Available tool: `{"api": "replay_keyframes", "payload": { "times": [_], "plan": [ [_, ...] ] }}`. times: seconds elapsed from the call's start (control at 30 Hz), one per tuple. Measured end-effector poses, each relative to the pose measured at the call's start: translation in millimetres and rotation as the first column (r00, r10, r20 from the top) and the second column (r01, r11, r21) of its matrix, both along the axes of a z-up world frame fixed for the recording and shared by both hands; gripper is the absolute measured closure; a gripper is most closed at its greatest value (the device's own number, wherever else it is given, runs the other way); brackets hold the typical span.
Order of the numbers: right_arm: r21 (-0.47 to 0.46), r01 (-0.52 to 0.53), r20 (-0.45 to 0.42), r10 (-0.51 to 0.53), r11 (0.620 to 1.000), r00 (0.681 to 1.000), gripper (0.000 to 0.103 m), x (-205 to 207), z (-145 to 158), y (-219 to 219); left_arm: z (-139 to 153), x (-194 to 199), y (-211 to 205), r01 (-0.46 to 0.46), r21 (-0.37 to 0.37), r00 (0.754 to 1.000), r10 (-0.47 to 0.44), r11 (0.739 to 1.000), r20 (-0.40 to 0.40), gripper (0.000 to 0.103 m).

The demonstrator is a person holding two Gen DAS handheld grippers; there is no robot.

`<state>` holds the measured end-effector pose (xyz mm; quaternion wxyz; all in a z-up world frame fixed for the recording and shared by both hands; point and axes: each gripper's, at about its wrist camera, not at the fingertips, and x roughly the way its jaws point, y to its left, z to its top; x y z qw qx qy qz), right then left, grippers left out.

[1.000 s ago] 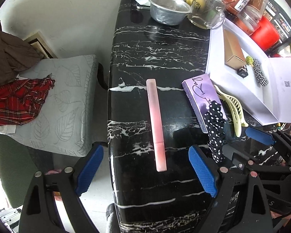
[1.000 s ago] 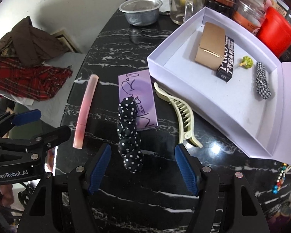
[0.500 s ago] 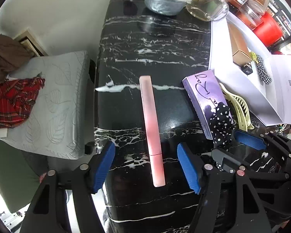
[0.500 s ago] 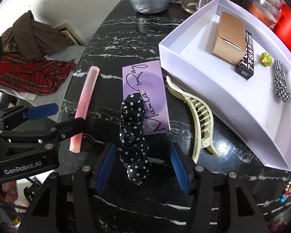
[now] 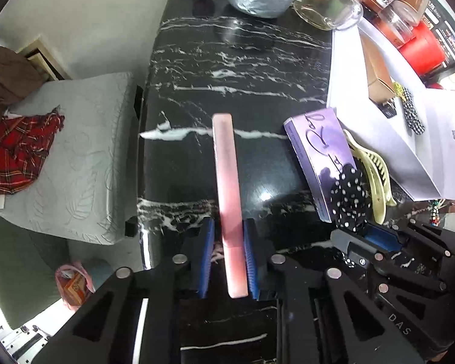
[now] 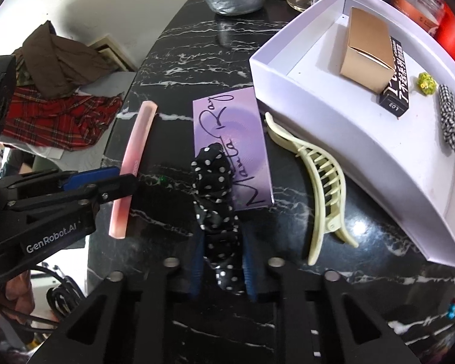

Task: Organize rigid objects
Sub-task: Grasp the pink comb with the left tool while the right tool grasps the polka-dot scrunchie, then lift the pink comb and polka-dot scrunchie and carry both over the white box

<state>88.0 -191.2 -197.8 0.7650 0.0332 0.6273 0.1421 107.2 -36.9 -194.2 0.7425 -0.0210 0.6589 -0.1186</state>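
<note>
With both grips just made, the left claw [image 5: 227, 261] is clamped on the near end of the pink comb [image 5: 227, 182], which lies on the black tabletop [image 5: 242, 69], and the right claw [image 6: 223, 268] is pinched on the near end of the dotted scrunchie [image 6: 217, 200], which is draped over the purple box [image 6: 230, 139]. Pickup looks to be the step in hand. Next, each piece likely needs a straight lift, then a carry to the white tray [image 6: 333, 115] at the far right, clearing the hair clip [image 6: 321, 182].

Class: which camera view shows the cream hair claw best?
The right wrist view: the hair claw lies there whole, teeth and tail visible. In the left wrist view, the hair claw sits squeezed at the edge, partly behind the purple box.
</note>
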Motion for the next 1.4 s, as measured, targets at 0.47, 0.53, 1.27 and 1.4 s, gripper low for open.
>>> {"api": "replay_keyframes", "payload": {
  "times": [0.47, 0.53, 1.27, 1.4],
  "plan": [
    [-0.03, -0.017, -0.004, 0.017, 0.999, 1.0, 0.084, -28, 5, -2, 13, -30, 2, 0.013, -0.039, 1.0, -0.012, 0.999, 0.018, 0.088],
    [-0.026, -0.016, -0.016, 0.016, 1.0, 1.0, 0.084, -32, 3, -1, 12, -27, 5, -0.019, -0.076, 1.0, 0.019, 0.997, 0.004, 0.088],
    [-0.037, 0.013, -0.03, -0.014, 0.999, 0.999, 0.084, -22, -3, -5, 0, 6, -10, 0.008, 0.027, 0.996, -0.01, 1.0, 0.089, 0.088],
    [-0.039, 0.018, -0.026, -0.019, 0.999, 0.999, 0.084, -22, -2, -5, 3, 4, -7, 0.009, 0.028, 0.996, -0.012, 1.0, 0.089, 0.089]
  ]
}}
